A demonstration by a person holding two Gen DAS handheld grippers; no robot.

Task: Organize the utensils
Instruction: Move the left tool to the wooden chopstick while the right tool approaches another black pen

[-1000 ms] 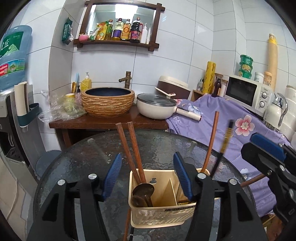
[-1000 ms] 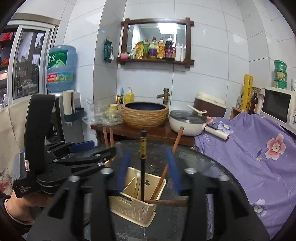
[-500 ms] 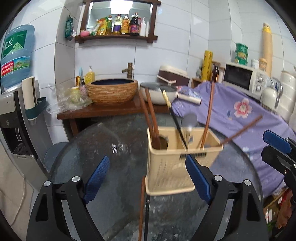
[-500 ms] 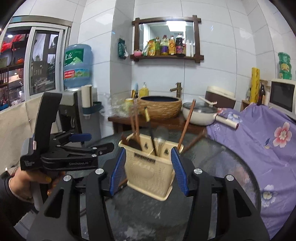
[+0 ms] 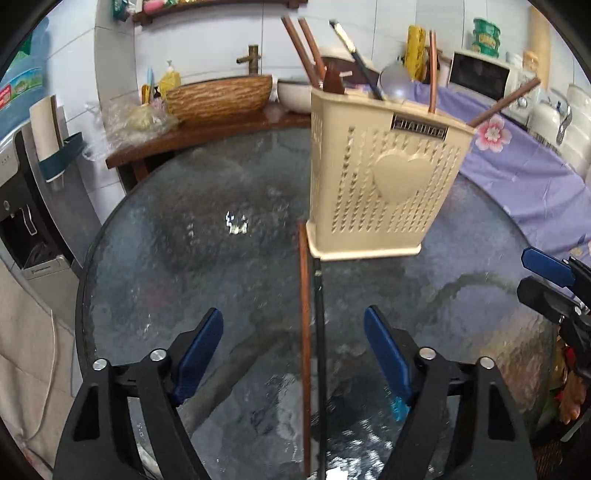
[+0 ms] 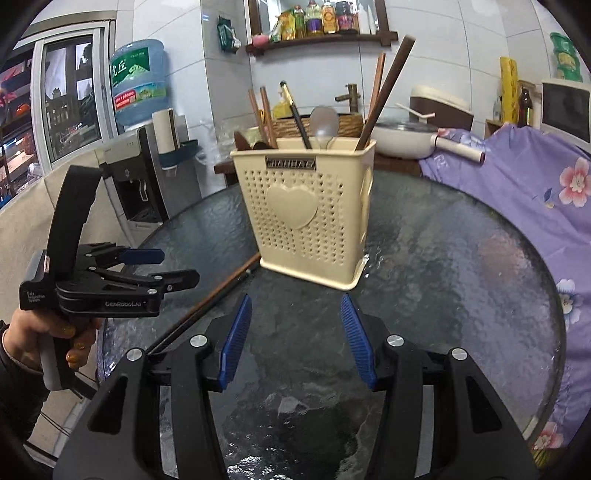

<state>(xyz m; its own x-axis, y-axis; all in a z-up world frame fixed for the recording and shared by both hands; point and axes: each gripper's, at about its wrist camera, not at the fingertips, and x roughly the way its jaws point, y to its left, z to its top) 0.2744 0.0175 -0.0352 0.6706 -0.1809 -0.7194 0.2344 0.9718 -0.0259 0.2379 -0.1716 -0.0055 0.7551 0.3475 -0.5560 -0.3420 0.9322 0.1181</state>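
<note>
**Two sticks lie loose by the utensil caddy, both grippers empty**

Much is cut short or blurred. The brown chopstick point(image 5: 304, 343) and the black chopstick point(image 5: 320, 354) lying side by side on the glass desk point(image 5: 184, 258) run out of the bottom edge of the left wrist view, so their near ends are unseen; their far ends reach the foot of the cream caddy point(image 5: 380, 177). What stands inside the caddy shows only above its rim: a brown pair point(image 6: 263, 114), a black stick with a gold band point(image 6: 297, 118), a pale spoon bowl point(image 6: 324, 123) and two longer brown sticks point(image 6: 384, 96). Its inner compartments are hidden by the perforated wall.

The left gripper point(image 5: 293, 354) hangs low over the desk with the two lying chopsticks between its blue pads point(image 5: 201, 350); its jaws are closing but stand well apart from the sticks. The right gripper point(image 6: 295, 332) has its jaws apart with only bare glass between them, near the caddy's front. A hand point(image 6: 40, 339) holds the left gripper's handle in the right wrist view.

The desk is round, dark, rippled glass with glare patches. Behind it stand a wooden counter with a woven basin point(image 5: 218, 96), a white pan point(image 6: 402, 138), a water dispenser point(image 6: 138, 88), a wall shelf of bottles point(image 6: 321, 22), and a purple floral cloth point(image 6: 535, 177).
</note>
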